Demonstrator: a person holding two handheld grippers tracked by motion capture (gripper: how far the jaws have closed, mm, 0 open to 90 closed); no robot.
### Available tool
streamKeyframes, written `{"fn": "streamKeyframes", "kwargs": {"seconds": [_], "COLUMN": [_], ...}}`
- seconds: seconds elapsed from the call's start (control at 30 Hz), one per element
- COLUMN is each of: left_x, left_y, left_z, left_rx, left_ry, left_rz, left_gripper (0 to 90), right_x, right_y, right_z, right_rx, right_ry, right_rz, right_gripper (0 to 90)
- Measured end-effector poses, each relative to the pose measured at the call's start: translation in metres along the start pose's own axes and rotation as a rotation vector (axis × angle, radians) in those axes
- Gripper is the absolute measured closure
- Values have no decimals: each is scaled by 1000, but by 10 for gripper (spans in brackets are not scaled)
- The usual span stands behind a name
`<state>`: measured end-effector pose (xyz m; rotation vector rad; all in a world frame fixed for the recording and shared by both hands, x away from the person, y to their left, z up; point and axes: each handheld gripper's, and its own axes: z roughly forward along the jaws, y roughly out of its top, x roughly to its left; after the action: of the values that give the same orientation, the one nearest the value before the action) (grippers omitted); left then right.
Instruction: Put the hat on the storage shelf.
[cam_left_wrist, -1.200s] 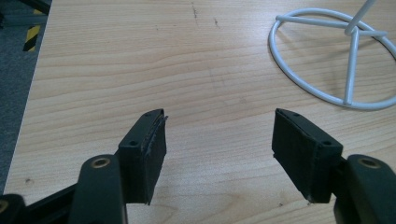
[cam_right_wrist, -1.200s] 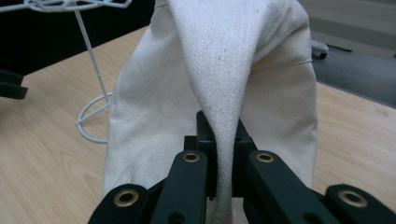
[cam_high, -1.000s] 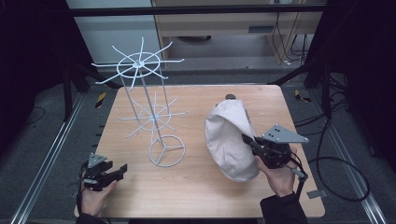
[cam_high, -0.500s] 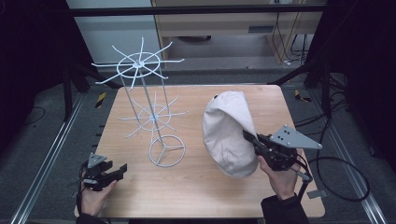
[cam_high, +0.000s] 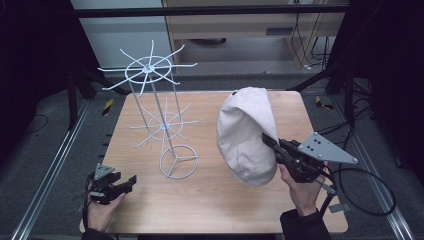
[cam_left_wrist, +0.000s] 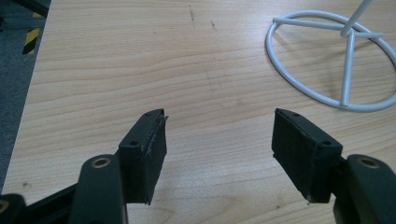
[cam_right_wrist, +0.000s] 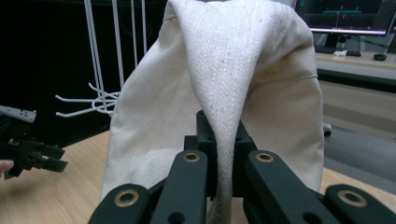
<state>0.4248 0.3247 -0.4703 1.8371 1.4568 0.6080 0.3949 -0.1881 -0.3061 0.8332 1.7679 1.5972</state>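
Beside the held cap (cam_high: 247, 135) stands a wire rack (cam_high: 160, 120).

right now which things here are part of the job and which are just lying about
Part of the job:
- cream cap, a fold of it pinched in the right gripper, lifted over the table
- white wire rack, standing beside it with bare hooks

Lying about:
- left gripper, open over bare wood, holding nothing
- cables on the floor
- monitor behind

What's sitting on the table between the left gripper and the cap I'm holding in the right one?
In the high view, the wire rack's ring base stands between the left gripper and the cap; otherwise bare table.
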Motion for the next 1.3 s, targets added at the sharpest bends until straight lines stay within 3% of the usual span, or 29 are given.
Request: {"fn": "streamKeyframes", "kwargs": {"seconds": [0.4, 1.3], "left_x": [0, 1], "left_y": [0, -1], "left_z": [0, 1], "left_rx": [4, 7], "left_ry": [2, 0], "left_rz": [-1, -6], "left_gripper": [354, 354], "right_x": [12, 40], "right_y": [14, 69], "right_z": [5, 11], "right_rx": [-66, -236], "right_ry": [22, 63], "right_rz": [-25, -66], "right_gripper": [885, 885]}}
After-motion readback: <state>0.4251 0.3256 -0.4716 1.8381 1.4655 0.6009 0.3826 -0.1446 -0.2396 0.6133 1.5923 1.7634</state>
